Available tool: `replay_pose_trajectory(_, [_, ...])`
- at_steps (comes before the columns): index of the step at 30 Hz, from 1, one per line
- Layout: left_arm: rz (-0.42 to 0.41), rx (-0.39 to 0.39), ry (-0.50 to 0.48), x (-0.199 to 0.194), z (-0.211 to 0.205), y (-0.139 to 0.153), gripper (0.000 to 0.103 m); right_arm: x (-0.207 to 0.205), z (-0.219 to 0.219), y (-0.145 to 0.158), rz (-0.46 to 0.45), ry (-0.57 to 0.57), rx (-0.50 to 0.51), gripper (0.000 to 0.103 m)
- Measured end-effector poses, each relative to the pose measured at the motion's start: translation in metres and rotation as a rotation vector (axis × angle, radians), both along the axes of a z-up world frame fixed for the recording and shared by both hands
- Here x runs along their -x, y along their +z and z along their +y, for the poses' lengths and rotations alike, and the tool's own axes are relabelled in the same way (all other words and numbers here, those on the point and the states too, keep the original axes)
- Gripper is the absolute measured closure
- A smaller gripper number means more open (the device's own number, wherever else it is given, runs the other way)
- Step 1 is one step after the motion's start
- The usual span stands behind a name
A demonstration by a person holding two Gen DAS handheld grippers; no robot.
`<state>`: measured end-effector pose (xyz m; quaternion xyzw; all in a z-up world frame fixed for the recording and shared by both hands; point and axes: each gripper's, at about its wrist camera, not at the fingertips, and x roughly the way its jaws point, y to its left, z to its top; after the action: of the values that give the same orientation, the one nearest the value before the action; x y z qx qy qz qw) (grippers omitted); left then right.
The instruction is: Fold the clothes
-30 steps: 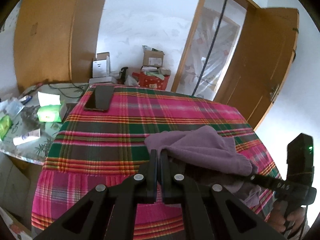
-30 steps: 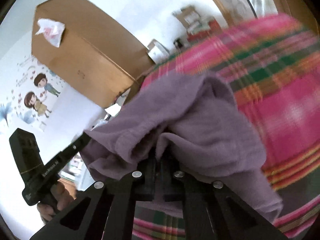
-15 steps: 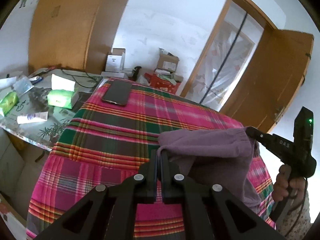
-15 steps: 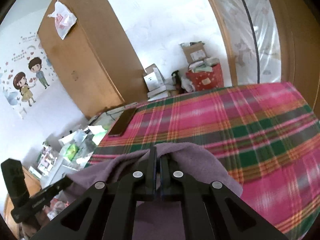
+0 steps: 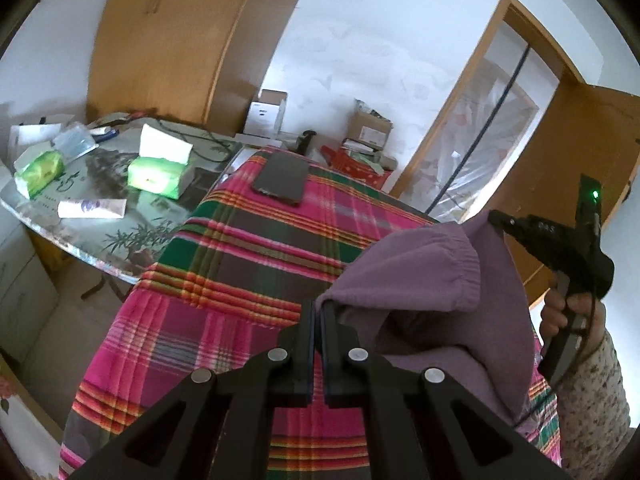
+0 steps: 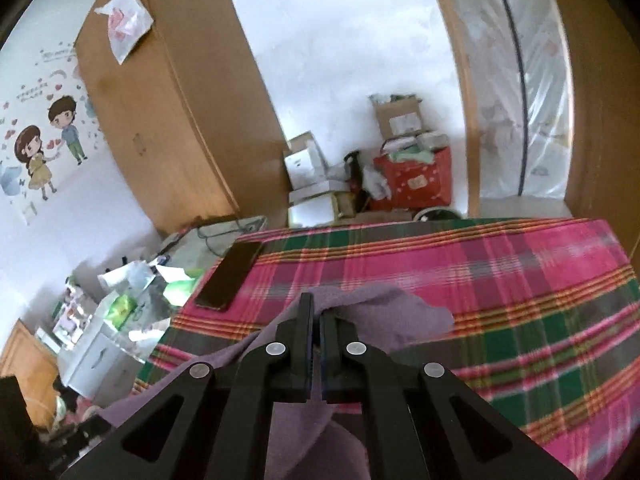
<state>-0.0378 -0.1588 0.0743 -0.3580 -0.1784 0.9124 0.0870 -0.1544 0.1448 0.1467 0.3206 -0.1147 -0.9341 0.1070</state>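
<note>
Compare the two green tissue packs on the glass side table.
The near pack lies beside the plaid bed, with a white tissue standing tall out of its top; the far pack sits at the table's outer end, and what shows white on it stays low. The near pack looks boxy and glows bright green in the light; the far pack looks rounder and duller. Both are green and rest on the glass table.

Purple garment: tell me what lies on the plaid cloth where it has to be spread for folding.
Both grippers, left gripper and right gripper, are shut on the purple garment. The plaid cloth ahead is bare except for a dark phone at its far left corner, away from the middle.
</note>
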Motion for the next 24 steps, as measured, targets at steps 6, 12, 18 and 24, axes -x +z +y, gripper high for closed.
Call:
replay_pose_trajectory(6, [-0.039,-0.016,0.029,-0.001,-0.014,-0.014,0.1,0.032,-0.024,-0.006,-0.006,0.06,-0.042,0.1])
replay_pose_trajectory(12, [-0.07,-0.02,0.049,-0.002,-0.02,-0.024,0.1,0.054,-0.044,-0.024,-0.03,0.112,-0.117,0.1])
replay_pose_trajectory(18, [-0.091,-0.029,0.079,-0.007,-0.024,-0.033,0.1,0.074,-0.057,-0.036,-0.07,0.129,-0.172,0.1])
replay_pose_trajectory(24, [-0.11,0.002,0.069,-0.008,-0.018,-0.037,0.1,0.069,-0.045,-0.052,-0.151,0.151,-0.127,0.097])
